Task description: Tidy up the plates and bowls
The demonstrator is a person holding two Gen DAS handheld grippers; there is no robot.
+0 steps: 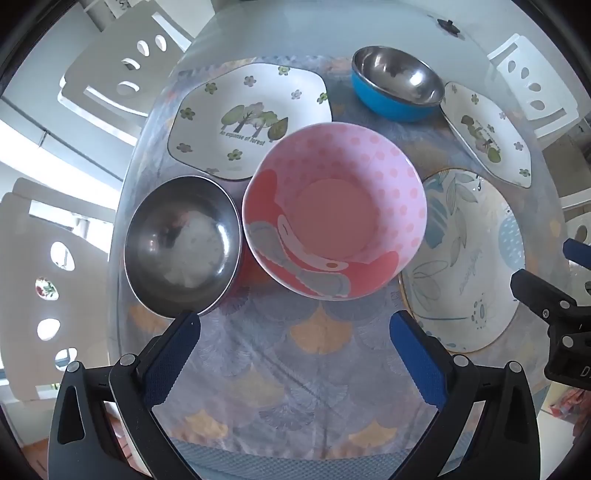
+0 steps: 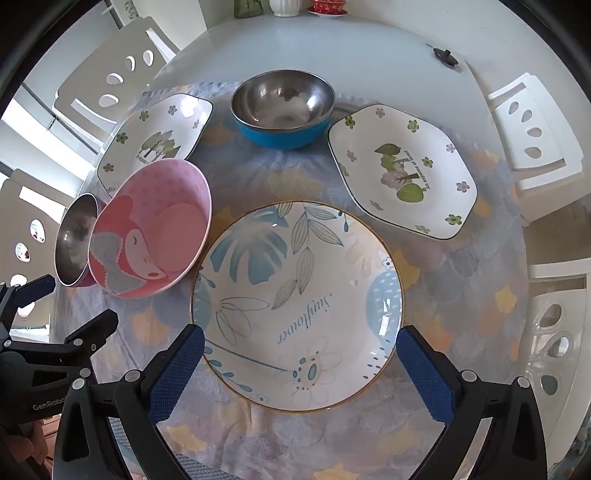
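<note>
A pink dotted bowl [image 1: 334,210] [image 2: 155,229] stands beside a steel bowl with a red outside [image 1: 183,245] [image 2: 75,240]. Behind them lies a white square plate with trees [image 1: 249,116] [image 2: 157,138]. A steel bowl with a blue outside [image 1: 397,83] [image 2: 282,109] sits at the back. A second tree plate [image 1: 487,134] [image 2: 400,170] and a round leaf-patterned plate [image 1: 465,258] [image 2: 297,304] lie to the right. My left gripper [image 1: 295,354] hangs open above the cloth, just short of the pink bowl. My right gripper [image 2: 301,373] is open over the round plate's near rim.
A patterned cloth [image 1: 280,373] [image 2: 476,288] covers the near part of a glass table [image 2: 369,48]. White chairs [image 1: 122,74] [image 2: 532,133] stand around it. A small black lid [image 2: 445,57] lies far right. Vases and a red dish [image 2: 327,7] sit at the far edge.
</note>
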